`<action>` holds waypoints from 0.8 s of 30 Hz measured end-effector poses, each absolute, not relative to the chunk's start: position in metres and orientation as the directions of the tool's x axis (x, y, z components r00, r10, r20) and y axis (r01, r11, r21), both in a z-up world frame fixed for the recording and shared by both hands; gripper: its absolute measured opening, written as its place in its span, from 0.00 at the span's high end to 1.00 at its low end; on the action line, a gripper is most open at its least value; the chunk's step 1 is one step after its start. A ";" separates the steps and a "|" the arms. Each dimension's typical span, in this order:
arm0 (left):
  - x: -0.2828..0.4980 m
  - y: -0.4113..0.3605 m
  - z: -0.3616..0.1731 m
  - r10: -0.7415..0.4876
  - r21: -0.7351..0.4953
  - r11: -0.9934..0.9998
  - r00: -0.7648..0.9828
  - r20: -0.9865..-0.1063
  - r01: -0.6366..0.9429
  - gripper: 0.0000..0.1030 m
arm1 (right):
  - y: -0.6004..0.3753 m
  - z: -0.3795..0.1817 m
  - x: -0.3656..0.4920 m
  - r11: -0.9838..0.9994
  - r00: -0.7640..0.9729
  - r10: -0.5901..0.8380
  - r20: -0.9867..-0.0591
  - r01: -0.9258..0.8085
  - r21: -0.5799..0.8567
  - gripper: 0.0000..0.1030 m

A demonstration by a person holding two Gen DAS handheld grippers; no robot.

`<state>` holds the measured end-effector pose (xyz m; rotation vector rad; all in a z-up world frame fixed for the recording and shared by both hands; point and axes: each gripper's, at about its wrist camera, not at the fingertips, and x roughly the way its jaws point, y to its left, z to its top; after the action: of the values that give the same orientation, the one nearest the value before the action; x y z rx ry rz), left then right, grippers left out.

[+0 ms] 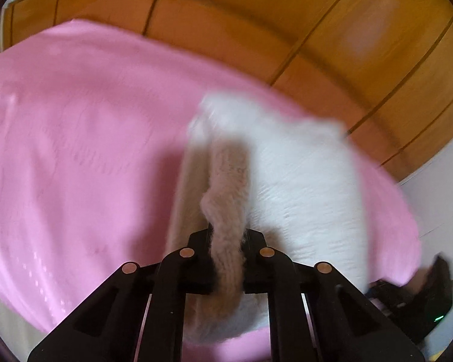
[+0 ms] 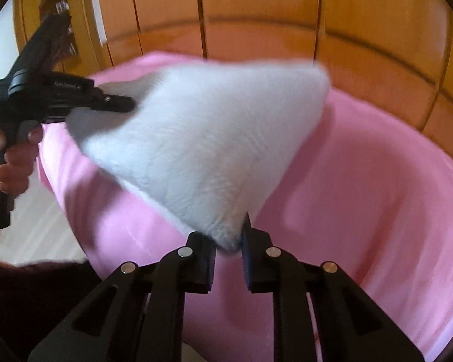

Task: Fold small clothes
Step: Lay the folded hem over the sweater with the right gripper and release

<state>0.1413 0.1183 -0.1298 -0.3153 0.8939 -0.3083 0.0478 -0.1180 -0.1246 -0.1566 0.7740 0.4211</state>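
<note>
A small white fluffy garment (image 2: 202,138) hangs stretched in the air above a pink sheet (image 2: 362,196). My right gripper (image 2: 229,242) is shut on its lower corner. At the left of the right wrist view, my left gripper (image 2: 126,104), held by a hand, pinches the garment's other end. In the left wrist view the white garment (image 1: 302,187) runs away from me, and my left gripper (image 1: 228,241) is shut on a bunched, beige-looking fold of it. The picture is blurred by motion.
The pink sheet (image 1: 75,150) covers the whole work surface. Wooden panelled cabinet doors (image 2: 256,6) stand right behind it. A pale floor (image 2: 39,235) shows at the left of the right wrist view. A dark object (image 1: 419,304) sits low at the right of the left wrist view.
</note>
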 end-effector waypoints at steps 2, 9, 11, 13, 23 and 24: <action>0.135 0.109 -0.143 -0.348 -0.342 0.931 0.597 -0.723 0.128 0.89 | -0.120 -0.133 0.055 0.912 0.620 0.316 -0.718 -0.407 0.050 0.87; 0.123 0.106 -0.114 -0.235 -0.239 0.966 0.713 -0.661 0.098 0.61 | -0.139 -0.118 0.052 0.883 0.559 0.380 -0.737 -0.456 0.109 0.53; 0.123 0.107 -0.106 -0.216 -0.220 0.971 0.736 -0.641 0.092 0.61 | -0.154 -0.104 0.049 0.879 0.565 0.414 -0.713 -0.453 0.151 0.50; 0.122 0.105 -0.100 -0.205 -0.206 0.974 0.750 -0.629 0.093 0.55 | -0.162 -0.090 0.051 0.882 0.579 0.431 -0.692 -0.434 0.185 0.48; 0.125 0.088 -0.088 -0.179 -0.134 0.984 0.772 -0.609 0.122 0.55 | -0.125 -0.042 0.103 0.901 0.698 0.413 -0.585 -0.406 0.152 0.35; 0.126 0.087 -0.088 -0.183 -0.131 0.983 0.770 -0.611 0.129 0.55 | -0.118 -0.041 0.108 0.901 0.702 0.414 -0.579 -0.408 0.149 0.35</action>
<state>0.1264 0.0868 -0.0878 -0.0830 0.6709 -0.1695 0.1085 -0.1178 -0.0410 0.0094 0.6469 0.4574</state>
